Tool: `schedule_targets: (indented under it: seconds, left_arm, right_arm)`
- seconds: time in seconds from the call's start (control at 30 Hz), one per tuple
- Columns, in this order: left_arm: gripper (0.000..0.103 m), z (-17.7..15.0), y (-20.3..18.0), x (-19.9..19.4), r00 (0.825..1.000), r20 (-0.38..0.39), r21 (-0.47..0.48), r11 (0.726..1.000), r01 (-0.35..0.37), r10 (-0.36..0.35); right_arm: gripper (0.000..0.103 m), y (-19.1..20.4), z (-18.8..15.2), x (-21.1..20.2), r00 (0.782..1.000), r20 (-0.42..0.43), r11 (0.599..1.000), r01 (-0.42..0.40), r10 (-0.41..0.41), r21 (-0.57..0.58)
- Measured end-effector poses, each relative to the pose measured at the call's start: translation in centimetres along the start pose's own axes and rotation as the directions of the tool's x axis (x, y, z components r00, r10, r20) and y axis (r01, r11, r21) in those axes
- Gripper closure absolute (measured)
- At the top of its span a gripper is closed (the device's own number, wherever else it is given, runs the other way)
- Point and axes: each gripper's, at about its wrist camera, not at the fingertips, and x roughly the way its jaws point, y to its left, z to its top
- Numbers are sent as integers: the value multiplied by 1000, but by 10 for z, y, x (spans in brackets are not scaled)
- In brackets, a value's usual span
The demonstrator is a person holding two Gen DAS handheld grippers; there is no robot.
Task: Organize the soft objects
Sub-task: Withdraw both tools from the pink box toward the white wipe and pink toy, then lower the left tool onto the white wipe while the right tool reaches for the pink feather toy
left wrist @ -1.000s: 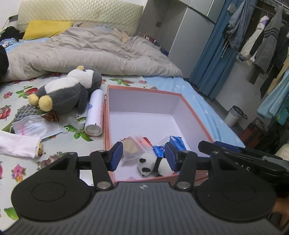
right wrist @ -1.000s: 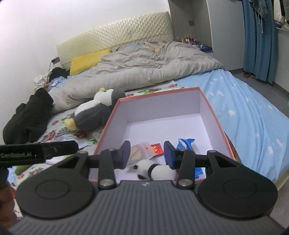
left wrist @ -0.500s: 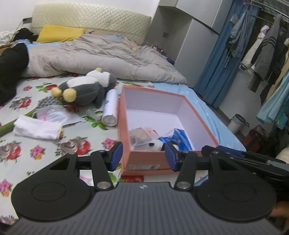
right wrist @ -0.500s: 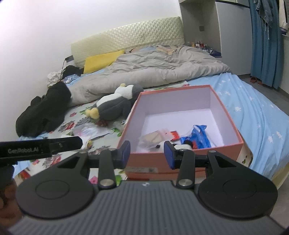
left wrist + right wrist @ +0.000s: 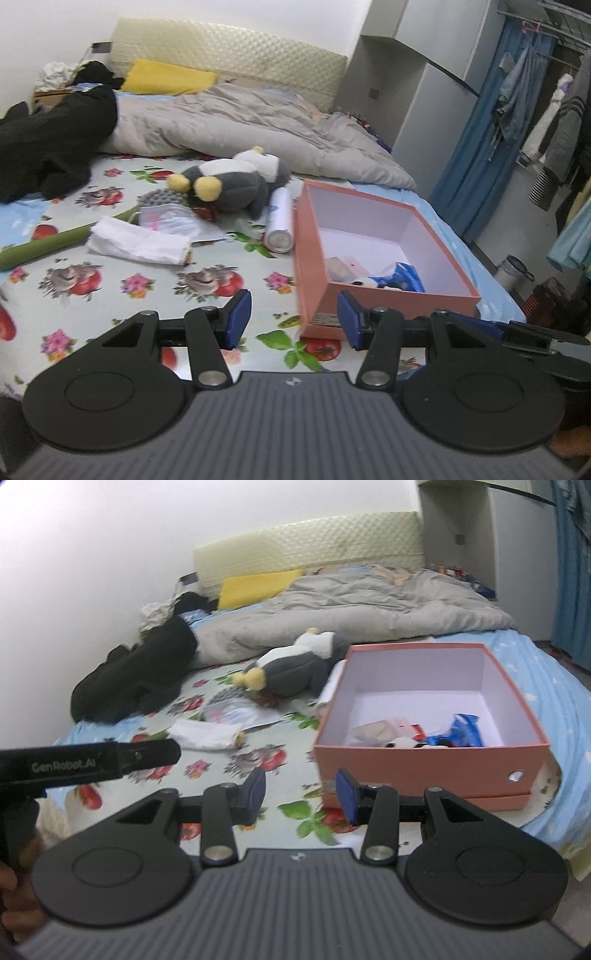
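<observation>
One plush penguin (image 5: 236,184) lies beside one pink box (image 5: 314,258); both grippers' jaws spread, holding nothing.

Left hand-held gripper (image 5: 293,321) and right hand-held gripper (image 5: 300,794) both gape empty.

Both grippers are matte black with round discs and silver pivot screws. The left gripper (image 5: 293,323) and right gripper (image 5: 300,794) have blue pads (image 5: 239,317), and one black handle says "GenRobot.AI".
</observation>
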Motion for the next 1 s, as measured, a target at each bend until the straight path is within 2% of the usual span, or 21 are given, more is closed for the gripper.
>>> schedule_targets:
  seconds: [0.2, 0.4, 0.63, 1.0]
  left_arm:
    - [43, -19, 22, -12, 999, -8, -49, 998, -42, 42]
    - [39, -23, 45, 2, 997, -29, -101, 992, -74, 71]
    - [39, -19, 91, 44, 994, -74, -223, 970, -96, 82]
    - [39, 2, 151, 124, 991, -104, -361, 926, -112, 79]
  right_arm:
    - [58, 20, -13, 5, 999, -22, 998, -44, 44, -45]
    - [58, 34, -18, 18, 997, -41, 994, -61, 58, -88]
    - [58, 46, -14, 54, 996, -67, 993, -69, 62, -100]
    - [58, 67, 7, 129, 991, -114, 976, -86, 64, -200]
